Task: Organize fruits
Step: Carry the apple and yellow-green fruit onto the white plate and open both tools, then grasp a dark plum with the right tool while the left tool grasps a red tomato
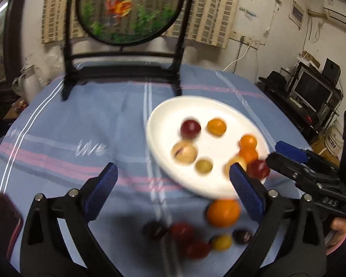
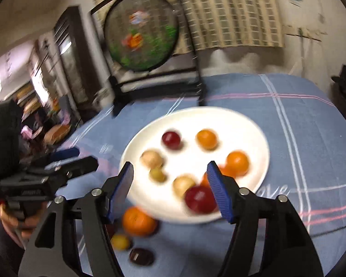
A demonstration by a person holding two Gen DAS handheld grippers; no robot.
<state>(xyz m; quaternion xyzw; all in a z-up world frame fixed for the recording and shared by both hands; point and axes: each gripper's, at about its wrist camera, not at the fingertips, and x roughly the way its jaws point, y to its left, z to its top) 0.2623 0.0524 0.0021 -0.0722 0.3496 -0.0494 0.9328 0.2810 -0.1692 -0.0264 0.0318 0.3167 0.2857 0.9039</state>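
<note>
**Fruit half sorted — plate filling, strays on the cloth**

White plate (image 1: 163,124) holds eight or so small fruits. Big orange (image 1: 223,212) lies just off its near rim, with dark plums (image 1: 154,229) and a yellow fruit (image 1: 222,242) beside it — likely next to go. Left gripper (image 1: 173,180) spread wide, empty, hovering above the strays. Right gripper (image 2: 170,180) likewise spread, over the plate's near edge, gripping nothing.

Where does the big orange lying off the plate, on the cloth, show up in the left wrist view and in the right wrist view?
Left wrist: the big orange sits lower centre-right on the blue cloth, just below the white plate's near rim.
Right wrist: the big orange is lower centre-left, at the plate's near-left rim.
Shared landmark: the round goldfish screen behind the plate.
</note>
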